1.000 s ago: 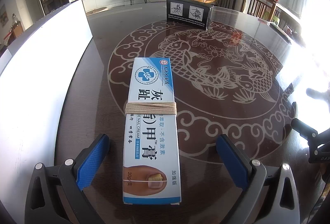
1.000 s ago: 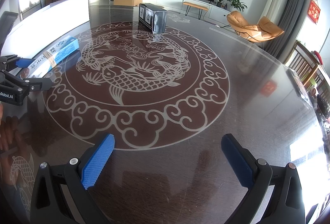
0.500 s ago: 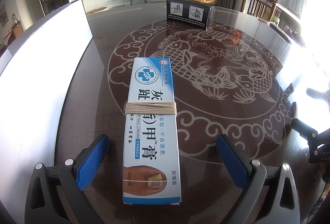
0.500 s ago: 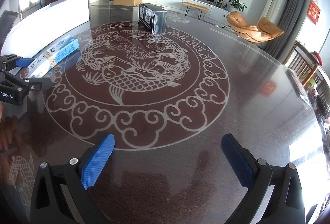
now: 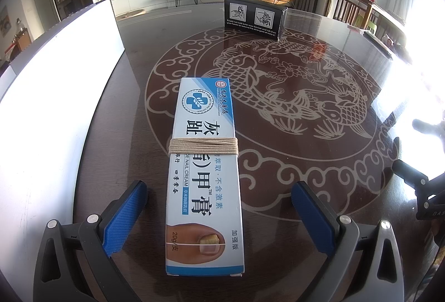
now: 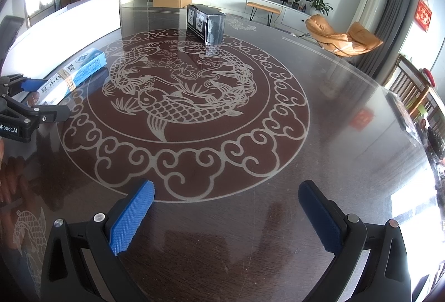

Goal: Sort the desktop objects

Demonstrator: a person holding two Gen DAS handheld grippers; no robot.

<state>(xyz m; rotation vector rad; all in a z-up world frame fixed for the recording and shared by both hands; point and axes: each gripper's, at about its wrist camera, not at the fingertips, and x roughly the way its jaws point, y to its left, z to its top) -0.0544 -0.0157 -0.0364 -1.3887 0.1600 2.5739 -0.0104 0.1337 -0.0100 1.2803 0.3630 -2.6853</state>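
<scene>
The left gripper [image 5: 219, 214] is spread wide, its two blue pads on either side of the near end of a long blue and white cream box [image 5: 204, 168], with a clear gap between each pad and the box, so nothing is held; the box lies flat on the dark glossy table [image 5: 319, 190], lengthwise away from the gripper, with a band of tan string [image 5: 203, 146] wound around its middle; it sits toward the left side of the table, its far end just over the rim of the round fish pattern [image 5: 278, 96], and a white panel [image 5: 55, 96] stands along the left edge beside it; a black box [image 5: 254, 17] with two white pictures on its face stands upright near the far edge of the table, well apart from the cream box; the right gripper [image 6: 225, 215] is also spread wide with nothing between its pads, above bare table at the near edge of the fish pattern; from its camera the cream box [image 6: 73, 74] shows at the left side with the left gripper [image 6: 30, 97] around its near end, and the black box [image 6: 205, 24] stands at the far rim of the pattern.
</scene>
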